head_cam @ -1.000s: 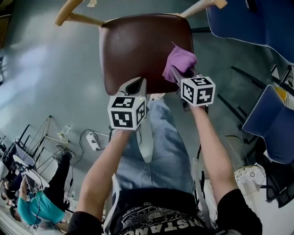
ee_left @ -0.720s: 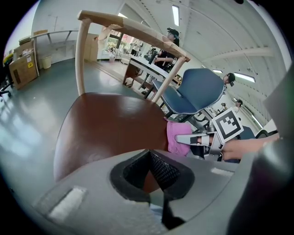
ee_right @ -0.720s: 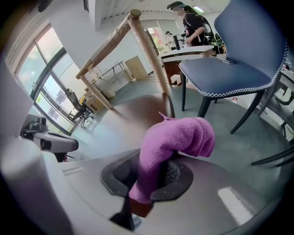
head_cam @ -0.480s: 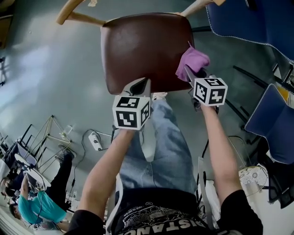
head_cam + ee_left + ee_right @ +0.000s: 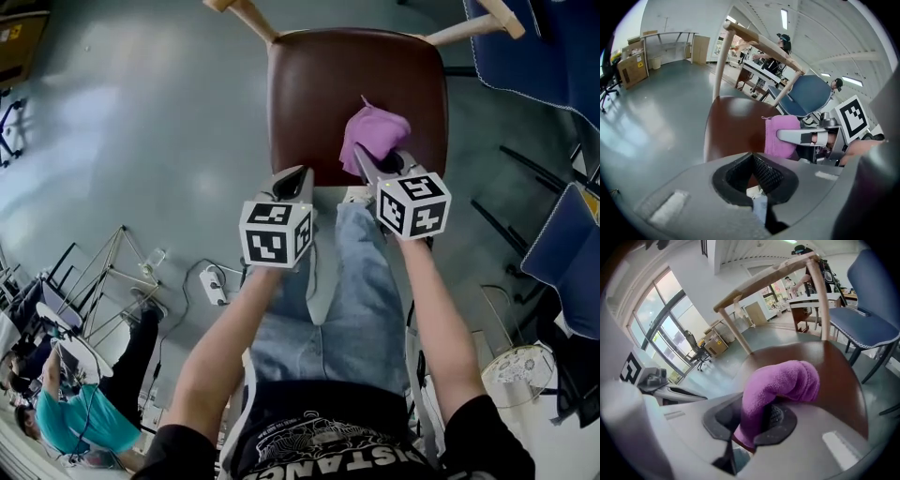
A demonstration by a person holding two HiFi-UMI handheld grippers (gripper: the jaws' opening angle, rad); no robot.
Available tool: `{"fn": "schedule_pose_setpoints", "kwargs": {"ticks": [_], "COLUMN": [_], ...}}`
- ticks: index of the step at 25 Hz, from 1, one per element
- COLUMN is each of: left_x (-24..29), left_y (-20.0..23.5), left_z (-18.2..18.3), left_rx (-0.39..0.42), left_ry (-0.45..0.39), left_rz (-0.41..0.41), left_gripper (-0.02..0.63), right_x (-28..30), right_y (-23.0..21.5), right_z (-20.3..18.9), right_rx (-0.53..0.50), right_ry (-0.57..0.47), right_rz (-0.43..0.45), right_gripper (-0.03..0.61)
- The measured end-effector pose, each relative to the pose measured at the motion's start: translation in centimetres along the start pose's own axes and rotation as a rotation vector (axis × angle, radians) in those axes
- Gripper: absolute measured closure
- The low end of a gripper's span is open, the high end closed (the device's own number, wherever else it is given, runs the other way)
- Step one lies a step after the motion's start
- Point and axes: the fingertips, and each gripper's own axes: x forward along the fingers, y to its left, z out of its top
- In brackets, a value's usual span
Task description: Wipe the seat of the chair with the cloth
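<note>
A wooden chair with a dark brown seat (image 5: 328, 89) stands in front of me. My right gripper (image 5: 367, 157) is shut on a purple cloth (image 5: 373, 133) that bulges over the seat's near right part; the same cloth (image 5: 780, 385) fills the jaws in the right gripper view, with the seat (image 5: 834, 371) beyond it. My left gripper (image 5: 292, 178) sits at the seat's front edge, shut with nothing in it. In the left gripper view the cloth (image 5: 780, 136) and the right gripper's finger (image 5: 797, 136) lie to the right over the seat (image 5: 733, 126).
Blue chairs (image 5: 553, 56) stand close on the right. The chair's wooden backrest (image 5: 759, 44) rises at the far side. A power strip with cable (image 5: 214, 283) and metal stands (image 5: 103, 281) lie on the grey floor at left, where a person (image 5: 75, 412) sits.
The right gripper with the cloth has come back left from the seat's right edge to its near right part. My viewpoint shifted, so the chair now appears further right.
</note>
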Motion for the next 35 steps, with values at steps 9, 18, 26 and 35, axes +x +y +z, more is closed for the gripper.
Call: {"fn": "schedule_pose_setpoints", "kwargs": {"ticks": [9, 18, 26, 35], "left_x": [-4.9, -3.4, -0.1, 3.7], "left_y": [7.8, 7.7, 2.1, -5.1], "left_z": [-2.1, -3.0, -2.1, -1.2], "left_rx": [-0.023, -0.052, -0.068, -0.077], "left_ry": [-0.001, 0.004, -0.006, -0.022], "left_rz": [0.038, 0.017, 0.007, -0.011], "left_gripper": [0.615, 0.615, 0.615, 0.615], "right_x": [7.5, 9.3, 5.7, 0.8], "right_y": [13.0, 13.0, 7.5, 0.3], "right_z": [-1.7, -4.9, -5.7, -6.3], "right_rx": [-0.057, -0.071, -0.052, -0.081], "right_ry": [0.052, 0.125, 0.134, 0.161], "right_rz": [0.121, 0.106, 0.103, 0.086], "right_gripper": [0.514, 0.515, 0.514, 0.515]}}
